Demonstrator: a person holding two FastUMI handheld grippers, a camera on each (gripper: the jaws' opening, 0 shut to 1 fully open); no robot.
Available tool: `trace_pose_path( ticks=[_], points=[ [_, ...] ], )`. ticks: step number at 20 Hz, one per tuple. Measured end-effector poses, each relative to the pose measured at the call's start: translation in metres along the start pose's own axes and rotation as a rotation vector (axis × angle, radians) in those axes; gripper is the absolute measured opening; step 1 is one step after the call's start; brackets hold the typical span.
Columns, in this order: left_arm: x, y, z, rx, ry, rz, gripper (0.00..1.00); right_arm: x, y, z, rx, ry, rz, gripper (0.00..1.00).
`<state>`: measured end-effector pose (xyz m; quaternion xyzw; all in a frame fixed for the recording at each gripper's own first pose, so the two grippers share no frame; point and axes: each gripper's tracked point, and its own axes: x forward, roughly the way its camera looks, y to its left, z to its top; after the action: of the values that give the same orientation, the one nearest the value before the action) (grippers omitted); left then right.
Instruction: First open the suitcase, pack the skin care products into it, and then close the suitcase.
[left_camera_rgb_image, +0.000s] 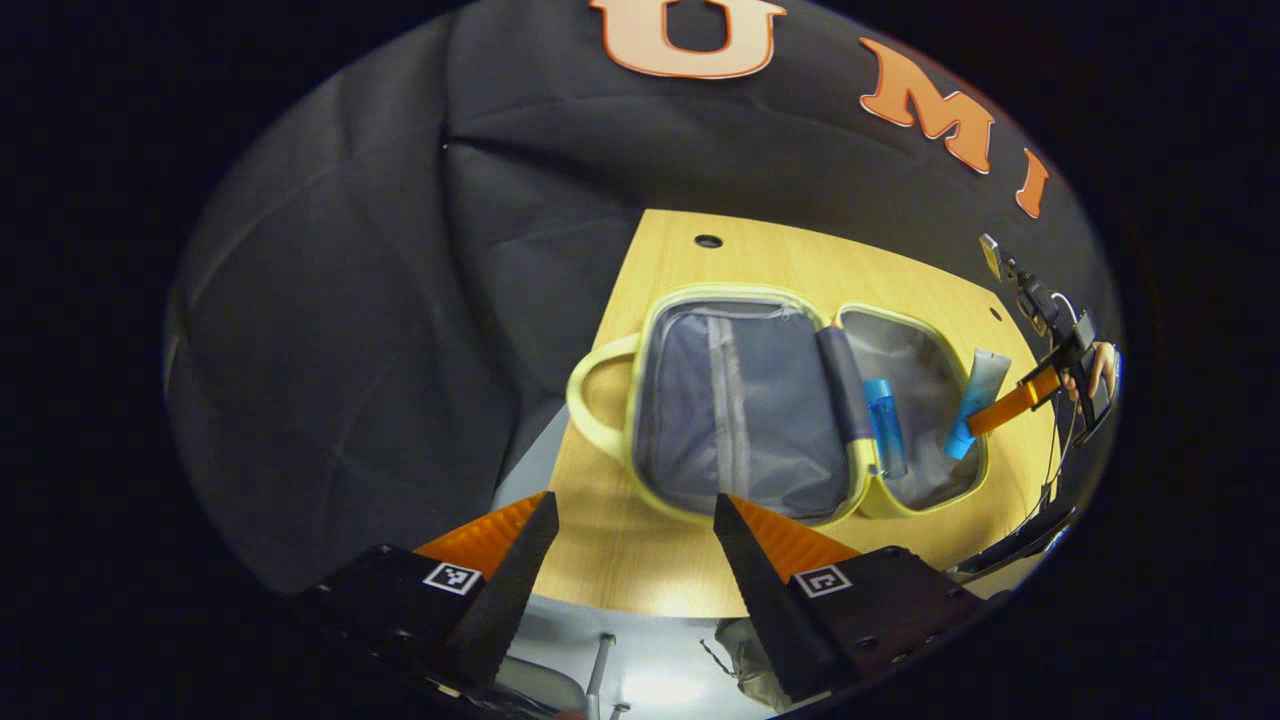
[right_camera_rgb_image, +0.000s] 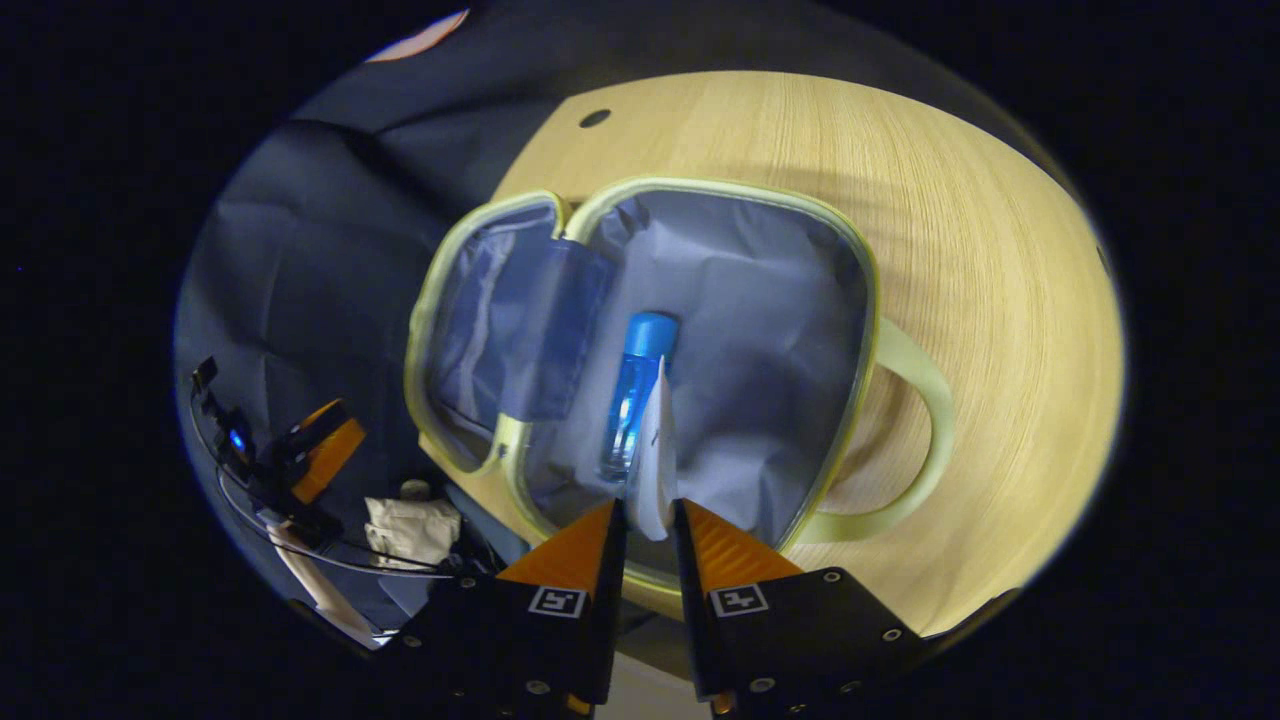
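Wooden bench (left_camera_rgb_image: 620, 560) carried the open suitcase (left_camera_rgb_image: 740, 410) in the left gripper view; the left claw (left_camera_rgb_image: 632, 535) gaped empty. In the right gripper view, the right claw (right_camera_rgb_image: 648, 525) clamped a tube (right_camera_rgb_image: 652, 470) over the suitcase, beside a blue bottle (right_camera_rgb_image: 635, 390).

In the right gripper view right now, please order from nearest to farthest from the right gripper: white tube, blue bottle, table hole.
1. White tube, between the right gripper's fingers.
2. Blue bottle, just beyond, inside the suitcase.
3. Table hole, at the far edge.
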<state>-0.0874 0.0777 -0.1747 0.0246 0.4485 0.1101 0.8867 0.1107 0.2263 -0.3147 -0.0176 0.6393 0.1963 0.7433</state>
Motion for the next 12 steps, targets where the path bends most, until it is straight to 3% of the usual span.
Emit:
trace_pose_path(
  ticks=[1, 2, 3, 4, 6, 7, 11, 12],
  points=[
    [-0.010, 0.008, -0.006, -0.009, 0.010, 0.011, 0.98, 0.009, -0.005, 0.002, 0.003, 0.005, -0.024, 0.25],
    [-0.018, 0.018, -0.012, -0.019, 0.021, 0.019, 0.98, 0.015, -0.009, 0.004, 0.010, 0.004, -0.048, 0.31],
    [-0.023, 0.025, -0.019, -0.028, 0.030, 0.023, 0.98, 0.019, -0.012, 0.007, 0.019, 0.001, -0.068, 0.31],
    [-0.032, 0.030, -0.023, -0.035, 0.035, 0.025, 0.98, 0.021, -0.015, 0.007, 0.026, -0.001, -0.086, 0.25],
    [-0.037, 0.039, -0.026, -0.047, 0.042, 0.025, 0.98, 0.020, -0.014, 0.009, 0.030, -0.008, -0.089, 0.35],
    [-0.033, 0.038, -0.026, -0.051, 0.043, 0.023, 0.98, 0.016, -0.012, 0.010, 0.028, -0.023, -0.080, 0.29],
    [-0.003, 0.037, -0.019, -0.066, 0.025, 0.013, 0.98, -0.003, 0.002, 0.024, -0.031, -0.131, -0.078, 0.92],
    [0.001, 0.040, -0.018, -0.079, 0.023, 0.007, 0.98, -0.009, 0.006, 0.027, -0.050, -0.170, -0.076, 1.00]
  ],
)
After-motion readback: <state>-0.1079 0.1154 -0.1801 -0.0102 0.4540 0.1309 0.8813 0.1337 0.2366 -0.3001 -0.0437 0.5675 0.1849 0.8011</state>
